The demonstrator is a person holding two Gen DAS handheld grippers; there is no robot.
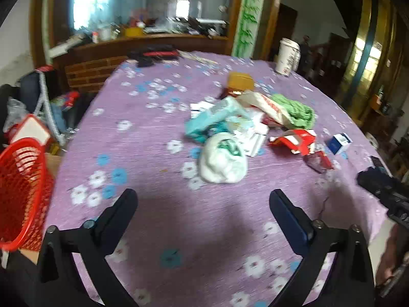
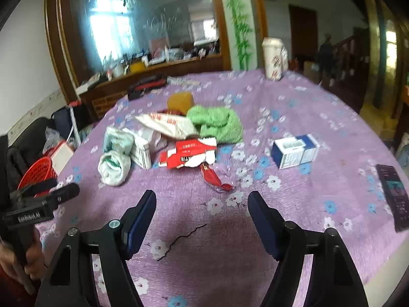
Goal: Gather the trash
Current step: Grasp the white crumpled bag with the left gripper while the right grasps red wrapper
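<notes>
**A:** So where's the trash at right now?

**B:** All heaped mid-tabletop (image 2: 319, 117) on the purple flowery cloth. There's a white plastic bag (image 1: 222, 158) nearest the left gripper (image 1: 203, 199), with a teal packet (image 1: 212, 120) just behind it. A torn red-and-white carton (image 2: 189, 153) sits beside a green cloth (image 2: 217, 122), a red wrapper (image 2: 213, 176) lies in front of the carton, and a blue-and-white box (image 2: 294, 151) sits off on its own to the right.

**A:** Grabbing anything yet?

**B:** Nope. Both sets of fingers are spread apart with only bare cloth between them; the right gripper (image 2: 202, 202) is set a bit narrower. The red basket (image 1: 20, 192) sits off the tabletop's left edge.
</notes>
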